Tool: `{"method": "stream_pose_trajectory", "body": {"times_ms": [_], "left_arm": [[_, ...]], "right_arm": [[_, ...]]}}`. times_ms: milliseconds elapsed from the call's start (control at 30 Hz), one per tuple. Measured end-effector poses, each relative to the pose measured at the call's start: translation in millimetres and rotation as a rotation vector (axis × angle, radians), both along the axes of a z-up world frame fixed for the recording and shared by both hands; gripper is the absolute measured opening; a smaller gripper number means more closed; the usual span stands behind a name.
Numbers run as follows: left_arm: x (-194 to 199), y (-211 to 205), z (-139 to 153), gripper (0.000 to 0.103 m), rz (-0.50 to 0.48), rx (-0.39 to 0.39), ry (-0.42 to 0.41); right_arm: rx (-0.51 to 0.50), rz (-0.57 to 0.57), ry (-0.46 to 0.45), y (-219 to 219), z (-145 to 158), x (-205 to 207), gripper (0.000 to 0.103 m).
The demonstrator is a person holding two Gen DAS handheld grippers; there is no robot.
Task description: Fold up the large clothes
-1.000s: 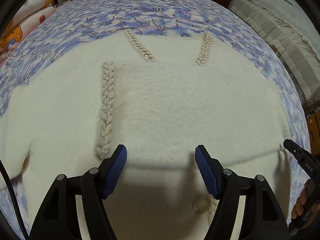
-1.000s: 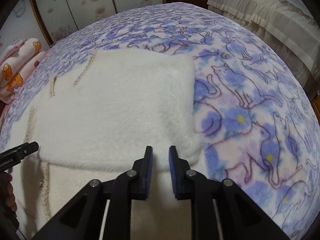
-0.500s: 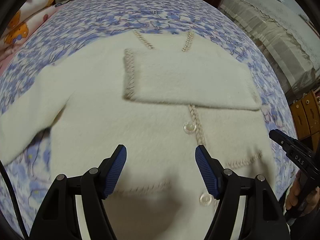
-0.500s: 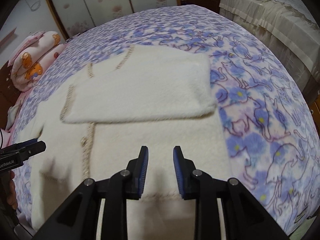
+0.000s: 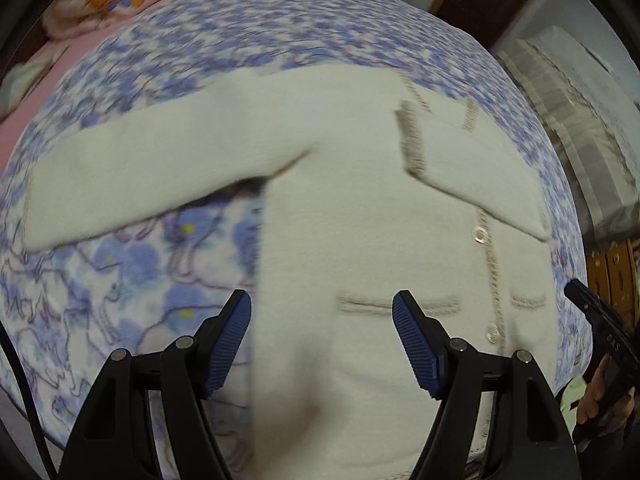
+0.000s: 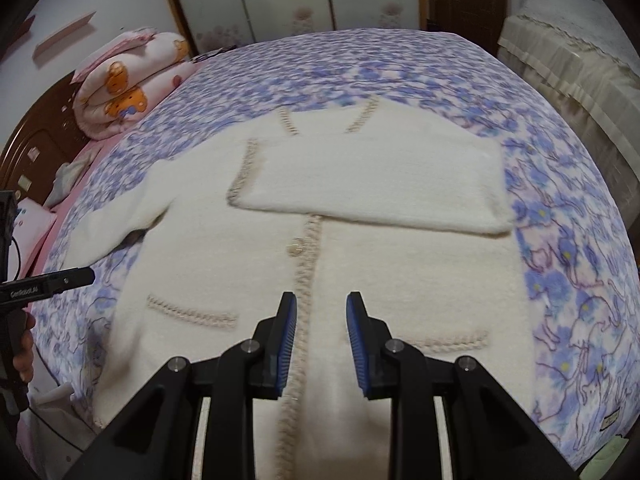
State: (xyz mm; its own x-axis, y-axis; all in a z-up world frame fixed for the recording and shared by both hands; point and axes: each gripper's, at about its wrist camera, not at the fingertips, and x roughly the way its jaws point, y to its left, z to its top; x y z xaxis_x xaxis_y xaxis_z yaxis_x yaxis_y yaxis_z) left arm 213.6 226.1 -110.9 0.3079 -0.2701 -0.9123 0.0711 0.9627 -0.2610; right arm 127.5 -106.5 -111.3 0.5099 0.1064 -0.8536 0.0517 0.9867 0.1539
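The blue-and-white cat-print bed blanket [image 6: 560, 280] carries the fluffy cream button-front cardigan [image 6: 224, 256], one sleeve folded across its chest. Both cameras have pulled back since half a second ago. The left gripper [image 5: 322, 332] gapes wide, empty; the right gripper [image 6: 321, 332] stands partly open, empty. Its handle's lettering is unreadable.

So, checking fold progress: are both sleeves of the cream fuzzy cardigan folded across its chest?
No, only one sleeve lies across the chest; the other is spread out sideways.

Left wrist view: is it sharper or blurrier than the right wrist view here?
Left wrist view: blurrier, the cardigan and blanket smeared by motion, only the left gripper crisp. Right wrist view: milder smear, braid trim readable; both bow at the edges.
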Motion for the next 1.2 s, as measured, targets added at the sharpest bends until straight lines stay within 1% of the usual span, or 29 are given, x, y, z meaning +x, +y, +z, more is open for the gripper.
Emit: {"method": "stream_pose_trajectory", "body": {"times_ms": [100, 233, 467, 500, 533, 567, 633, 733, 800, 900, 933, 967, 1000, 1033, 1067, 1100, 1133, 1200], "left_arm": [[14.4, 47.5, -22.9, 0.072, 0.087, -0.052, 0.054], [34.8, 107.3, -54.0, 0.072, 0.224, -0.119, 0.112], [65.9, 206.5, -95.5, 0.072, 0.470, -0.201, 0.145], [67.8, 215.6, -101.1, 0.072, 0.497, -0.212, 0.150], [70.4, 229.6, -108.2, 0.072, 0.533, -0.237, 0.157], [72.8, 238.3, -113.0, 0.072, 0.552, -0.259, 0.160], [74.7, 258.2, -123.1, 0.072, 0.607, -0.333, 0.157], [73.6, 271.2, -130.5, 0.072, 0.663, -0.399, 0.143], [75.1, 276.6, -133.3, 0.072, 0.689, -0.420, 0.132], [75.0, 283.1, -132.7, 0.072, 0.732, -0.428, 0.084], [74.2, 284.3, -130.5, 0.069, 0.743, -0.413, 0.057], [74.4, 282.6, -127.2, 0.060, 0.750, -0.389, 0.040], [75.1, 279.9, -122.8, 0.052, 0.755, -0.344, 0.024], [75.6, 278.3, -119.4, 0.033, 0.759, -0.300, 0.009], [74.6, 277.8, -116.7, 0.025, 0.760, -0.277, -0.008], [73.9, 277.4, -114.0, 0.023, 0.758, -0.270, -0.024], [73.5, 275.8, -110.2, 0.018, 0.753, -0.251, -0.041], [75.1, 264.6, -99.2, 0.015, 0.725, -0.177, -0.085]], "right_arm": [[-0.011, 0.042, 0.002, 28.0, -1.1, 13.8, 0.026], [-0.024, 0.097, 0.021, 62.6, -10.4, 35.0, 0.026], [-0.022, 0.167, 0.055, 109.9, -30.6, 72.6, 0.026], [-0.017, 0.173, 0.059, 115.1, -33.4, 77.3, 0.026], [-0.012, 0.178, 0.063, 120.4, -36.1, 81.5, 0.026], [-0.009, 0.184, 0.066, 125.1, -38.9, 85.2, 0.026], [-0.004, 0.198, 0.074, 133.7, -44.8, 92.2, 0.026], [-0.009, 0.218, 0.082, 144.5, -53.0, 99.6, 0.026], [-0.012, 0.227, 0.085, 150.0, -57.1, 103.0, 0.026], [-0.004, 0.234, 0.095, 155.7, -64.3, 105.9, 0.026], [0.004, 0.233, 0.099, 156.4, -66.4, 106.2, 0.026], [0.014, 0.232, 0.105, 156.4, -68.8, 105.6, 0.026], [0.021, 0.229, 0.109, 156.0, -70.5, 104.7, 0.026], [0.029, 0.226, 0.113, 154.9, -72.3, 103.4, 0.026], [0.036, 0.223, 0.117, 153.4, -73.9, 101.5, 0.026], [0.044, 0.219, 0.119, 151.0, -75.3, 99.3, 0.026], [0.052, 0.213, 0.122, 147.6, -76.9, 96.7, 0.026], [0.067, 0.199, 0.127, 140.3, -79.1, 91.6, 0.026]]}}
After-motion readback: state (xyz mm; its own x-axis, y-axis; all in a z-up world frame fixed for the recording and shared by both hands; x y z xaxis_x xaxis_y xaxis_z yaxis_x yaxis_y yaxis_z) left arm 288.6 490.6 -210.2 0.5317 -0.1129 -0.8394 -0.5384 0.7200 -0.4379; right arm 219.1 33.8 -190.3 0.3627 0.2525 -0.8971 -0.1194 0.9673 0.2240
